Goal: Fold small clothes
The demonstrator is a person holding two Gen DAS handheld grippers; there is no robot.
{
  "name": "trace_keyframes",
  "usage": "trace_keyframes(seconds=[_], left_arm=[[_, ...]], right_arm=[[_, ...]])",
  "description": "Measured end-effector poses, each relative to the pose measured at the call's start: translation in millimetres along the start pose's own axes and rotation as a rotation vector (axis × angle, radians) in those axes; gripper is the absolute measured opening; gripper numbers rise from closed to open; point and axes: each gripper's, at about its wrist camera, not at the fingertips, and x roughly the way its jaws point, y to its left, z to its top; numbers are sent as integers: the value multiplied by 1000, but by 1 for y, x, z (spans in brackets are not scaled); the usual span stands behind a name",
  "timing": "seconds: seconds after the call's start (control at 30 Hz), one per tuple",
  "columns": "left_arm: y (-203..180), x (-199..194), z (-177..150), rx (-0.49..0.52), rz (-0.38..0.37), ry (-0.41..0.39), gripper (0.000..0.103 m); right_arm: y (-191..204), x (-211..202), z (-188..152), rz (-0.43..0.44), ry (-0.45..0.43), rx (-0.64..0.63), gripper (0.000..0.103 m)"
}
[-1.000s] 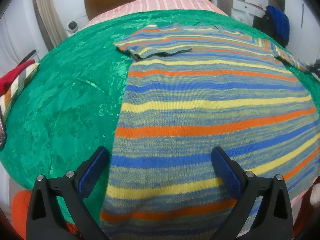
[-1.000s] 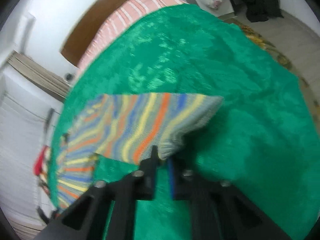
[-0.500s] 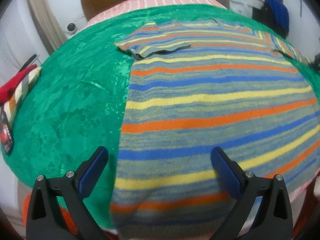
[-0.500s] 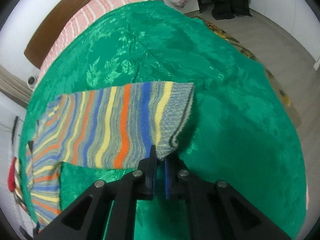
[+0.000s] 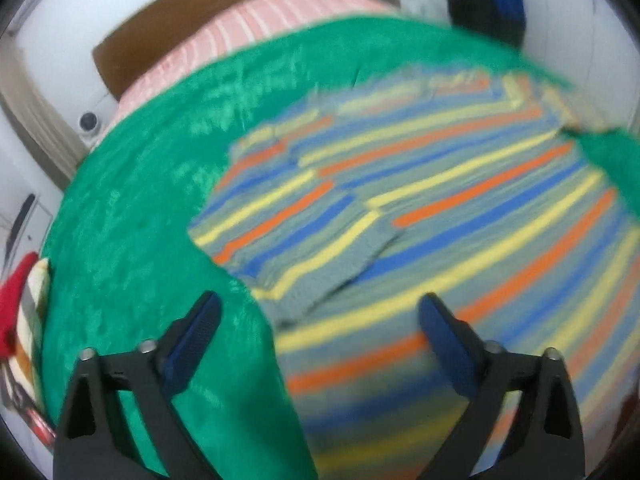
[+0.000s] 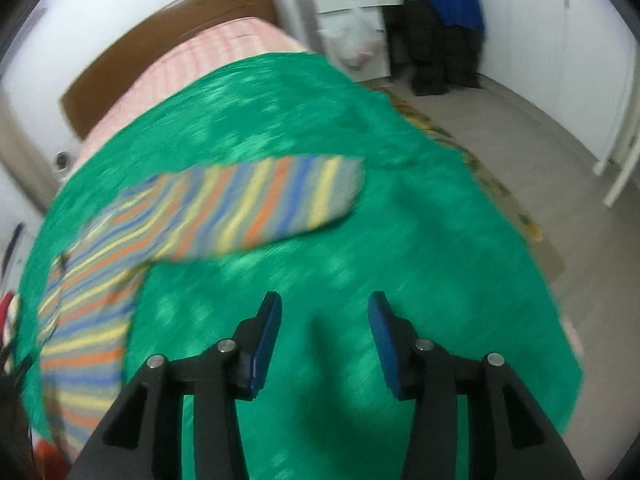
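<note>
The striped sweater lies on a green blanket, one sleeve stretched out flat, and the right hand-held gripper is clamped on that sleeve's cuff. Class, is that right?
Not quite. In the right wrist view the right hand-held gripper holds nothing: its jaws are opening, clear of the sleeve. The striped sweater does lie on the green blanket.
</note>
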Motion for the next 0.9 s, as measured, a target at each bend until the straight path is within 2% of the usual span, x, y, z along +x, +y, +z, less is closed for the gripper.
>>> trace_keyframes(seconds=[0.07,0.1,0.13,0.17,0.23,0.27,0.37,0.43,0.5,0.6,0.8,0.9], left_arm=[[10,25,2,-55,-28,62,70],[22,31,5,-133,-82,67,62],[30,31,6,-193,-101,74,31],[42,29,8,-260,-123,82,11],[66,15,9,-379,-201,41,10],[77,6,9,-423,-210,15,6],[130,-18,3,-577,-96,-63,6],[174,-25,-10,-717,-16,-76,6],[209,-23,-28,-831,46,-63,6],[242,-11,-52,-937,57,-18,6],[263,23,-92,-1166,-56,73,5],[261,41,-109,-1202,-68,121,5]], right_arm=[[22,-3,-21,41,-4,-45,45],[33,-5,-31,52,-11,-78,45],[45,-7,-43,56,-25,-118,45],[54,-10,-55,59,-43,-156,45],[68,-13,-75,76,-60,-211,45],[74,-12,-83,83,-66,-232,45],[80,-7,-98,68,-80,-269,45],[81,-3,-97,55,-78,-269,45],[79,-4,-97,61,-80,-247,45],[72,2,-96,60,-67,-218,45],[75,7,-96,49,-59,-222,45],[74,9,-97,49,-54,-218,45]])
